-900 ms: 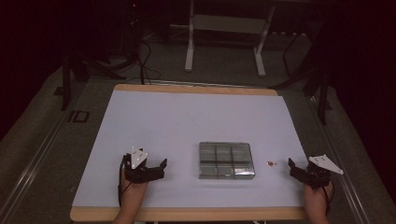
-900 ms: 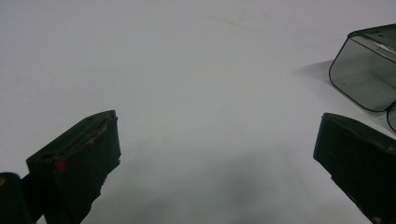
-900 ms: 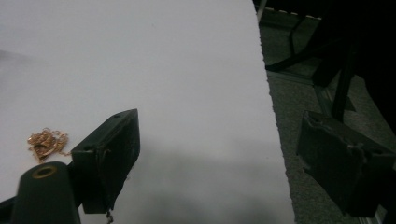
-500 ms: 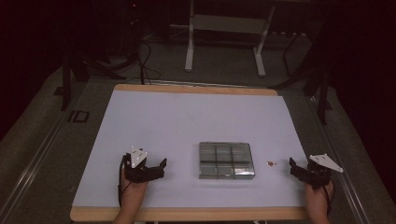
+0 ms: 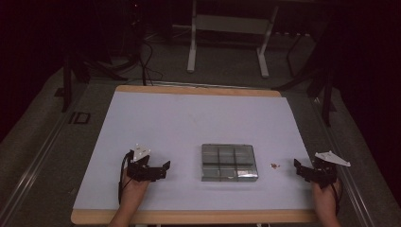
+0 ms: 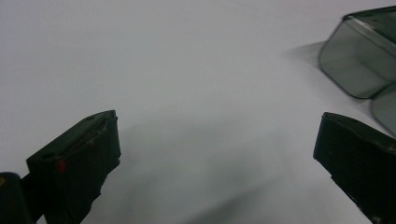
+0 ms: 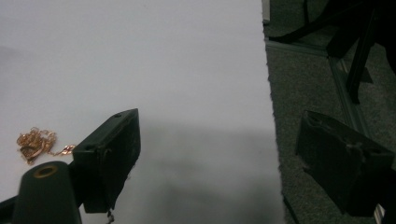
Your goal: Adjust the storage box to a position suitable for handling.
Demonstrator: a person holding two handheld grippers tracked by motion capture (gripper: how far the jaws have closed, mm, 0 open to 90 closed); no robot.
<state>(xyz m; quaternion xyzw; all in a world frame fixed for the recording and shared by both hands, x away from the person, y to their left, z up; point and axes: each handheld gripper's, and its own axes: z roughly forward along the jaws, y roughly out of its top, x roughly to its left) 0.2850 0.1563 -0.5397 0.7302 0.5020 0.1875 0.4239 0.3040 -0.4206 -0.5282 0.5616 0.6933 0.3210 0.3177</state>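
While both hands sit parked near the front edge of the table (image 5: 142, 123), pretty much nothing has moved over the last second; comparing with the earlier high view shots, the grippers and everything on the white surface are right where they were. My left gripper (image 5: 158, 171) has its jaws spread wide with only bare tabletop between them, and in the left gripper view a corner of the clear compartment box (image 6: 362, 58) shows off at upper right, well apart from the jaws. My right gripper (image 5: 302, 169) is just as wide open and empty, hanging right at the table's right edge with one jaw out over the floor in its own view. The thing I reckon I'm after is the little gold chain (image 7: 35, 143), a tangled heap lying on the white surface just beside the right gripper's jaw, between it and the box (image 5: 229, 162) in the high view. Since nothing's been touched, I'd call this the very start: next move is probably swinging the right gripper over that chain and pinching it, which looks fiddly given how small and flat it is.
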